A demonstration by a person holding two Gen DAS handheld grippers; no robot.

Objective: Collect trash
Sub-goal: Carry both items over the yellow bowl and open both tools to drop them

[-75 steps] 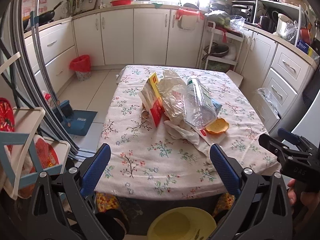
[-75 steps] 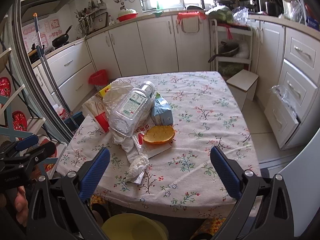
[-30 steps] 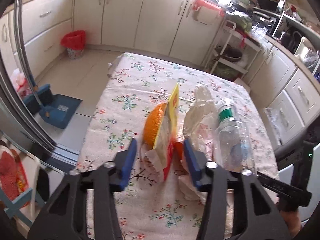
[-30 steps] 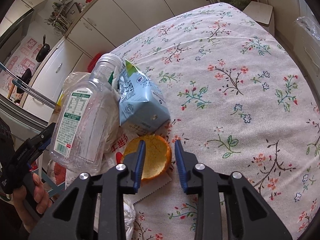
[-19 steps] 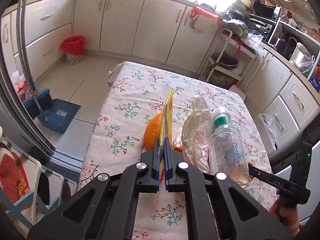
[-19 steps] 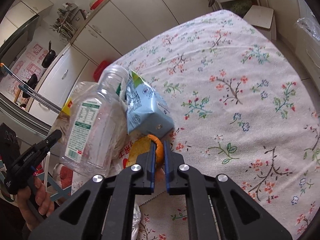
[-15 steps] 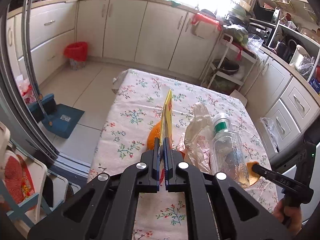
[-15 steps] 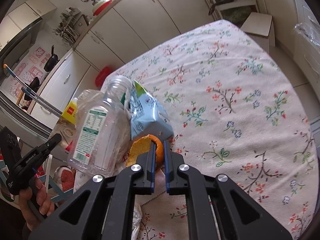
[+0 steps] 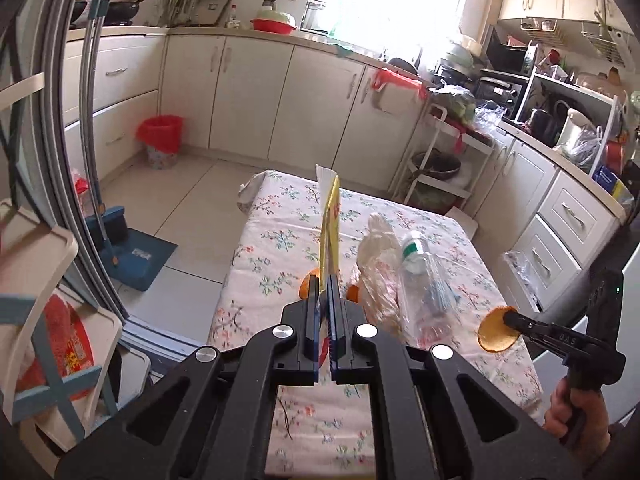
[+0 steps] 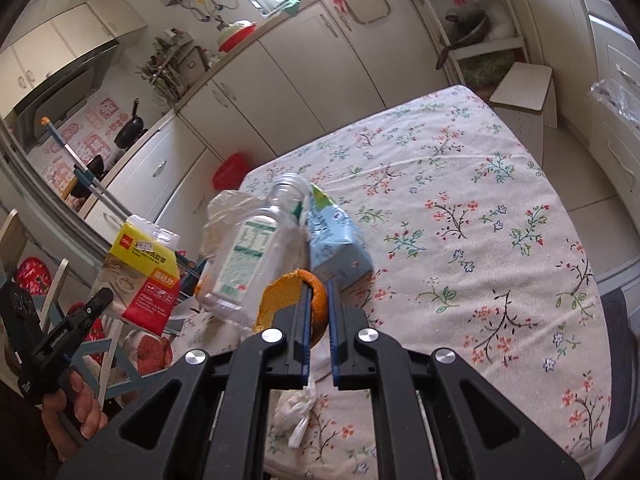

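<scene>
My left gripper (image 9: 324, 280) is shut on a yellow-and-red package (image 9: 330, 216), held edge-on above the table; it also shows in the right wrist view (image 10: 140, 272). My right gripper (image 10: 318, 284) is shut on an orange peel half (image 10: 286, 292), lifted off the table; it shows in the left wrist view (image 9: 496, 330) too. On the floral tablecloth (image 10: 460, 220) lie a clear plastic bottle (image 10: 256, 256), a blue carton (image 10: 336, 244), a crumpled plastic bag (image 9: 376, 256), a white tissue (image 10: 298, 408) and more orange peel (image 9: 308, 286).
A red-lined bin (image 9: 160, 140) stands by the cabinets at the far left. A blue dustpan and broom (image 9: 128, 248) lie on the floor left of the table. A chair (image 9: 48, 320) stands at near left. Drawers (image 9: 560, 232) line the right.
Both grippers have risen and pulled back from the table, each carrying its piece; the package and the orange peel are now clear of the pile.
</scene>
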